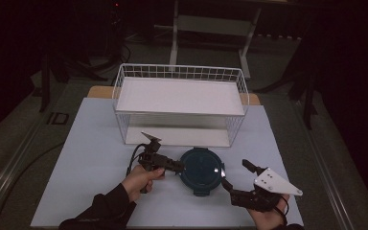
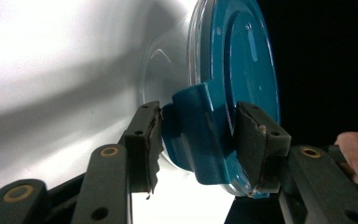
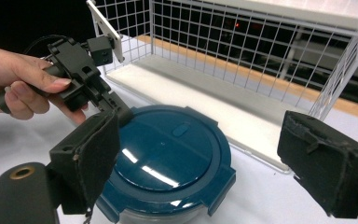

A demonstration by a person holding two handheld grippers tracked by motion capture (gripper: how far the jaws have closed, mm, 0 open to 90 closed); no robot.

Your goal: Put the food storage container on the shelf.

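Round clear plastic container with dark teal clip-on lid (image 1: 201, 170) sits on white bench (image 1: 96, 158), at 6 o'clock from white wire two-tier rack (image 1: 179, 103). Left gripper (image 1: 178, 166) at container's 9 o'clock; fingers (image 2: 144, 140) half closed, straddling lid's side latch tab (image 2: 200, 126), small gaps visible, not yet pinching. Right gripper (image 1: 234, 174) at container's 4 o'clock, fingers (image 3: 86, 156) spread wide, holding nothing. Judgement: early stage; latch grip forming, all clips look fastened, lid on.
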